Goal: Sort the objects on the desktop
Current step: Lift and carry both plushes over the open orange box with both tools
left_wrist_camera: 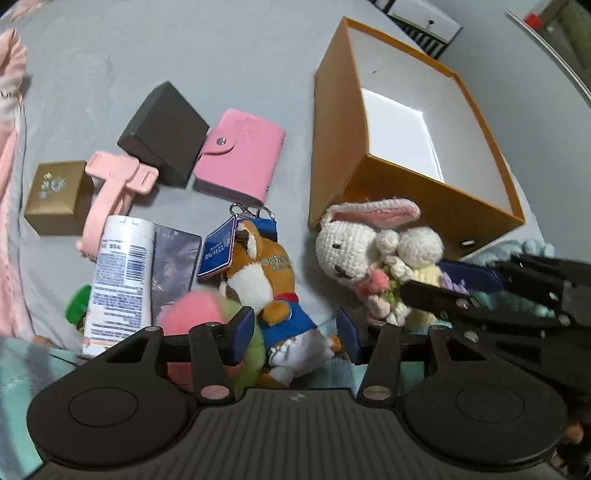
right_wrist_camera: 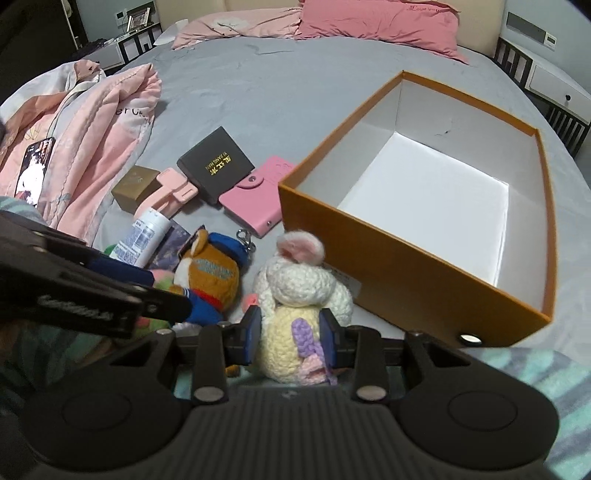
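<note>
**Crocheted rabbit clamped, fox plush between spread jaws**

Crocheted wool fills our right tool (right_wrist_camera: 290,338): its blue pads press on both sides of the pale yellow body of the white rabbit doll (right_wrist_camera: 299,291), so we count it as clenched on that toy. The rabbit lies on the grey bed (right_wrist_camera: 258,81) with its pink-lined ear touching the near wall of the orange box (right_wrist_camera: 406,266), whose white inside holds nothing we can see.

Our left tool (left_wrist_camera: 295,332) stands released. Its jaws are spread around the lower half of the fox plush (left_wrist_camera: 264,273), an orange and white toy in a blue outfit, and neither pad presses on it. A metal clasp and a blue tag (left_wrist_camera: 218,251) hang at the fox's head. A fluffy pink and green pompom (left_wrist_camera: 199,314) sits just beside the left pad.

Beyond the fox lie the other things to sort. A white lotion bottle (left_wrist_camera: 122,273) lies flat, touching a dark booklet (left_wrist_camera: 173,262). A pink card holder (left_wrist_camera: 242,157) with a snap rests near the box, and a dark grey box (left_wrist_camera: 162,129) lies just beside it. A pink plastic clip (left_wrist_camera: 118,184) lies between the dark box and a small gold box (left_wrist_camera: 55,195).

In the right wrist view, pink bedding (right_wrist_camera: 92,147) is bunched at the left of the bed, and pink pillows (right_wrist_camera: 369,26) lie at the far end.
</note>
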Demonstrator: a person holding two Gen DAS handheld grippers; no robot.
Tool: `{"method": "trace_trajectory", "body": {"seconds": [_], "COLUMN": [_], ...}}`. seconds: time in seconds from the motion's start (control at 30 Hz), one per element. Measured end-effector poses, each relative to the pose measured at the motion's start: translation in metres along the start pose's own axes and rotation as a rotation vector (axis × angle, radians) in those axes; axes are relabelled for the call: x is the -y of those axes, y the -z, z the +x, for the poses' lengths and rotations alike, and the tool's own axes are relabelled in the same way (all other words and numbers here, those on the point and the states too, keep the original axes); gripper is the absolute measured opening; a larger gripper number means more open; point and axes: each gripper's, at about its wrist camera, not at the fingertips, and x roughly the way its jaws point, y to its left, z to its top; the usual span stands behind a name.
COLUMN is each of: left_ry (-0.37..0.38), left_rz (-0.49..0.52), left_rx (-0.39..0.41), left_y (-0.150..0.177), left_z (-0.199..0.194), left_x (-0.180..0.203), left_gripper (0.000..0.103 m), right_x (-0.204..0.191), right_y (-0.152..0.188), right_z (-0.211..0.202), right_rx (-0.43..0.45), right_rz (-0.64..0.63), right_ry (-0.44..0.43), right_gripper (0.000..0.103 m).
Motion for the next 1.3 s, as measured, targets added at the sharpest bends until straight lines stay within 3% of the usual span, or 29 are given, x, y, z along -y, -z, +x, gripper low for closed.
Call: {"method": "trace_trajectory", "body": {"seconds": [0.07,0.23,0.63,0.73,0.8,0.83,0.97,1.17,1.3], "left_ry": [-0.041,-0.063,-0.059,-0.047,-0.029,-0.010,0.014,0.097,0.125], "left_rz": [-0.025,-0.054,-0.099,-0.100,-0.111,-0.107,-0.090,-0.052,0.008], "left_rx": [0.001,-0.043,-0.095,-0.087,-0.086,-0.078,-0.010,0.075,0.171], "left_y": [-0.004,-0.010,-0.022,-0.024,-0.024,-0.024,-0.028,-0.051,-0.070], "left_z": [0.007,0.029,0.061,0.055,0.045,0.036,-0.006,-0.051,-0.080], "left_x": [-0.004,-0.009,-0.015,-0.015,-0.016,-0.016,-0.015,-0.002,0.017], "left_gripper": [0.058,0.058,0.055,0.050,0.048,0.046,0.043,0.043,0.042], "right_x": [0.002,0.004,0.018,0.019,0.021,0.023,0.022,0.021,0.032], "right_y": [0.000,-0.003,-0.014,-0.016,-0.017,-0.019,-0.025,-0.041,-0.055], "right_z": [0.002,0.018,0.054,0.055,0.049,0.043,0.006,-0.057,-0.090], "right_rx": [-0.001,-0.037,-0.118,-0.127,-0.128,-0.125,-0.068,0.084,0.207], "right_rz": [0.008,0.007,0.000,0.006,0.019,0.032,0.046,0.063,0.118], "right_ry": [-0.007,-0.019,-0.066,-0.070,-0.082,-0.087,-0.105,-0.113,-0.068], "right_gripper": [0.036,0.038,0.059,0.053,0.040,0.039,0.036,0.036,0.036]}}
